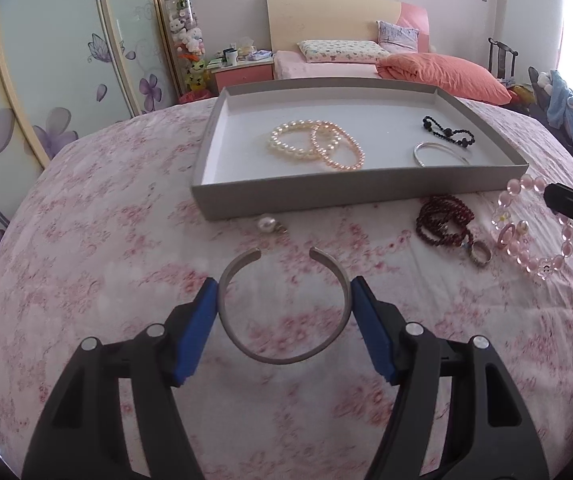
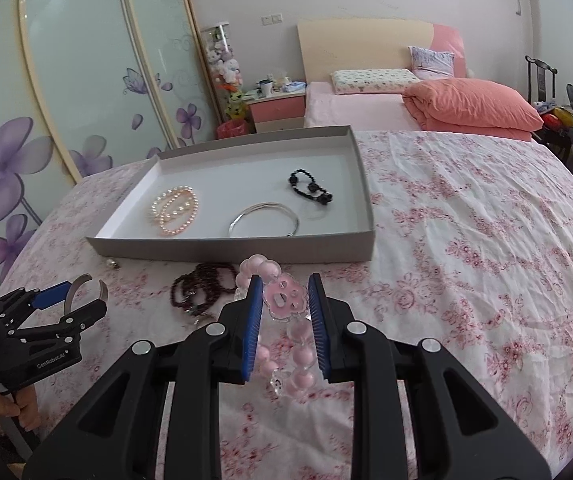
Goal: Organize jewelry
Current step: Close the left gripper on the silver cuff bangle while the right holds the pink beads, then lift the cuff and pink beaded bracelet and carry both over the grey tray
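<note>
My left gripper (image 1: 284,294) is shut on a silver open cuff bangle (image 1: 282,356), its pads pressing both sides; the cuff also shows in the right wrist view (image 2: 73,289). My right gripper (image 2: 285,294) straddles a pink bead bracelet (image 2: 286,300) with a flower charm on the bedspread; its jaws are apart and whether they touch the beads I cannot tell. The grey tray (image 1: 326,196) holds two pearl bracelets (image 1: 318,146), a black bead bracelet (image 1: 448,132) and a thin silver bangle (image 1: 440,152).
Loose on the floral bedspread lie a dark red bead bracelet (image 1: 444,220), a ring (image 1: 481,256) and a pearl pendant (image 1: 266,225) before the tray. A second bed (image 1: 366,64), a nightstand and a wardrobe stand behind.
</note>
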